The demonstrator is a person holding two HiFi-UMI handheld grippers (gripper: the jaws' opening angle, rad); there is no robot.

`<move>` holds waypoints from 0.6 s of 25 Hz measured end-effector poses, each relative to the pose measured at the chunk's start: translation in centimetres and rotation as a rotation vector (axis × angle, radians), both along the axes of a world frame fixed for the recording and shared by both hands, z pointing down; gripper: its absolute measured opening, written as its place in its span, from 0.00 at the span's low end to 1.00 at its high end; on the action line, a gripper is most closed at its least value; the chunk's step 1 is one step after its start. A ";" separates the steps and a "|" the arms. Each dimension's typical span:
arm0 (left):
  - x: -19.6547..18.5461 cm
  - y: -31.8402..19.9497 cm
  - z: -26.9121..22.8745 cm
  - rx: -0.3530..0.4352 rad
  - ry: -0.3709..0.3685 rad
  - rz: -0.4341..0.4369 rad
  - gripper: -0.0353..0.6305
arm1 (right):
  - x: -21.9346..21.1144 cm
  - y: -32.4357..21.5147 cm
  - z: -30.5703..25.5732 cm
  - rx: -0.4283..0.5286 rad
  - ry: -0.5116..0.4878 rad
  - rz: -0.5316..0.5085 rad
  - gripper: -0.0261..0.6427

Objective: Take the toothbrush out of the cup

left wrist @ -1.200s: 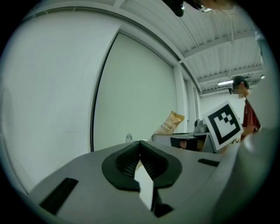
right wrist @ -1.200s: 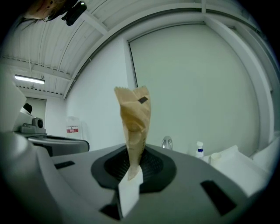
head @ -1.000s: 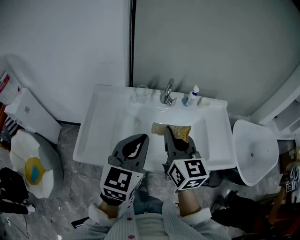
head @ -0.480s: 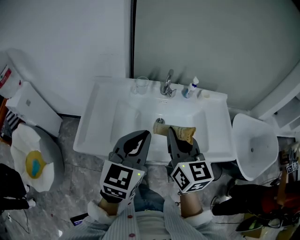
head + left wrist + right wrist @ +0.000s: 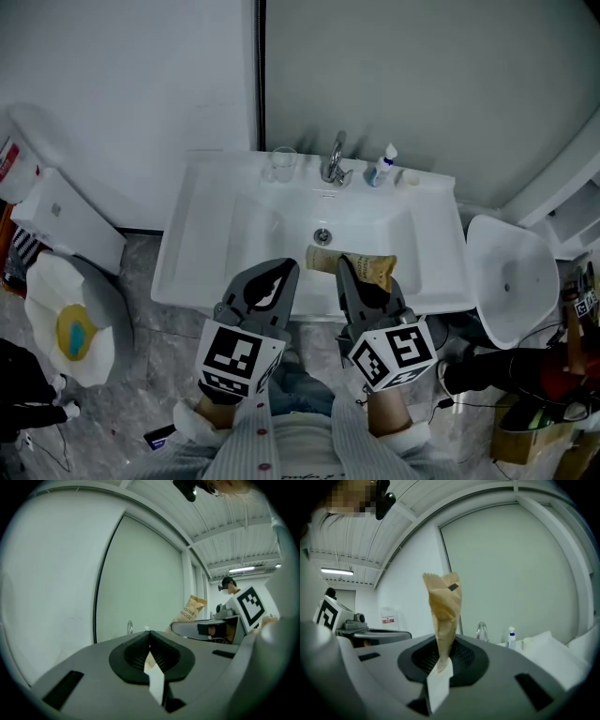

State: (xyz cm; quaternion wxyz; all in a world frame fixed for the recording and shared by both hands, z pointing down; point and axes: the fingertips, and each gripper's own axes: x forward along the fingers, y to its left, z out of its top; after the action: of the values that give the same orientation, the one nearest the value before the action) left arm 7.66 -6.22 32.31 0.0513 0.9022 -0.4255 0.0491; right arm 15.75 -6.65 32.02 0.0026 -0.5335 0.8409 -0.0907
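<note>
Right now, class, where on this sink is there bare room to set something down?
Bare: the left ledge beside the basin, and the basin floor around the drain. Crowded: the back rim, with glass, faucet and bottle.

Below you, a white counter (image 5: 187, 253) with a moulded basin stands against the wall, its drain (image 5: 322, 235) at the centre of the bowl. Four things line the back ledge, reckoned from that drain. A clear cup (image 5: 282, 165) stands upright at 11 o'clock and a chrome faucet (image 5: 333, 161) at 12 o'clock. A small white-capped bottle (image 5: 381, 171) stands upright at 1 o'clock, near the faucet. A small white object (image 5: 409, 176) sits at 2 o'clock, just beside the bottle, too small to identify. Grey marbled floor (image 5: 141, 375) shows past the counter's edge at 7 o'clock.
</note>
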 end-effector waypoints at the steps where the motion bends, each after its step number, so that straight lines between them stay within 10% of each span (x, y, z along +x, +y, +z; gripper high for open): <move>1: -0.1 -0.1 0.0 0.000 0.000 0.000 0.08 | -0.1 0.0 0.1 -0.004 0.004 -0.002 0.11; 15: -0.9 -1.5 -0.2 0.005 0.012 0.029 0.08 | -1.0 -0.8 0.5 -0.027 -0.004 -0.003 0.11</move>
State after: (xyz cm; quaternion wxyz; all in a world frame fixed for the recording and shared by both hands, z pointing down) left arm 6.72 -7.72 32.16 0.0509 0.9087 -0.4121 0.0436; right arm 14.80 -7.45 32.53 -0.0032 -0.5321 0.8404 -0.1031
